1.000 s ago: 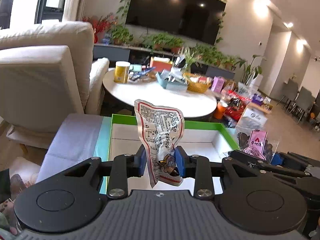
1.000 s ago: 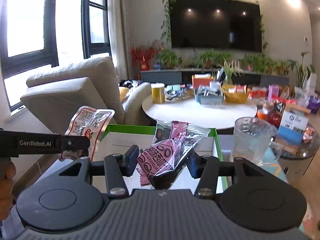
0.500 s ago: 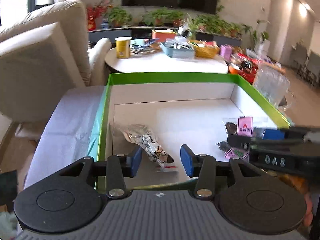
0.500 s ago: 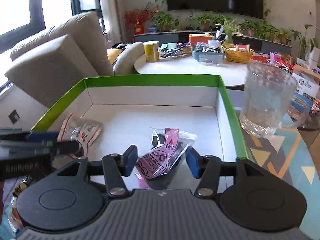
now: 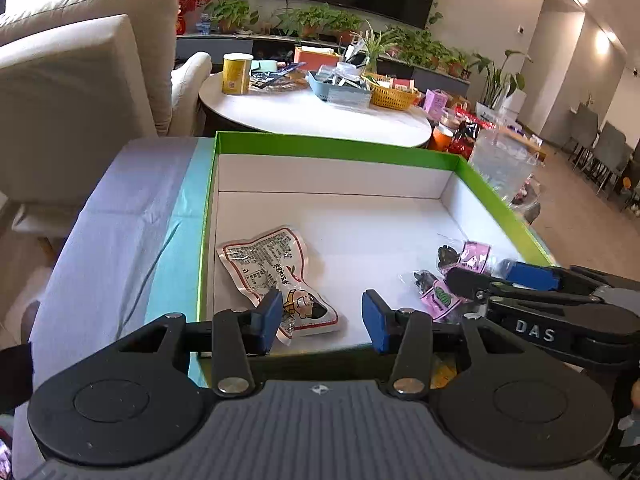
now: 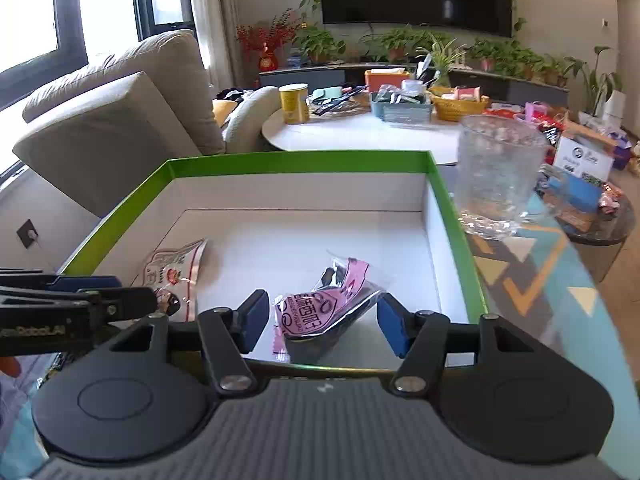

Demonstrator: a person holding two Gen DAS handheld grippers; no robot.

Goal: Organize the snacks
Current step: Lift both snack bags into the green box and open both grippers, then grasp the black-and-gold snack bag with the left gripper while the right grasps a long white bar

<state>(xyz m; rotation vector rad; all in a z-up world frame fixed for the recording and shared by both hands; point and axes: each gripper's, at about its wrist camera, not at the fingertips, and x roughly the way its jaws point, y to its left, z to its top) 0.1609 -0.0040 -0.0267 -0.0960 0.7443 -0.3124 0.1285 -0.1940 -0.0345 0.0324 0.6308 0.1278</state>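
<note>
A shallow box with a green rim [image 5: 332, 148] [image 6: 296, 158] and a white floor lies in front of both grippers. A white and red printed snack packet [image 5: 276, 268] [image 6: 172, 272] lies flat on the floor at the box's near left. My left gripper [image 5: 320, 320] [image 6: 120, 300] hangs open just over its near end, its left pad beside the packet. My right gripper [image 6: 322, 324] [image 5: 480, 274] is shut on a pink and clear snack packet [image 6: 316, 312] [image 5: 472, 252], held low inside the box at the near right, its bottom close to the floor.
A clear glass mug [image 6: 500, 176] [image 5: 500, 164] stands just outside the box's right wall on a patterned cloth. A pale cloth [image 5: 120, 208] covers the surface left of the box. Beyond are a round white table [image 5: 320, 116] with snacks and a beige armchair [image 5: 80, 92].
The left gripper opened and let the white packet drop flat into the box. Both grippers sank from above the box toward its floor, the right one carrying the pink packet down.
</note>
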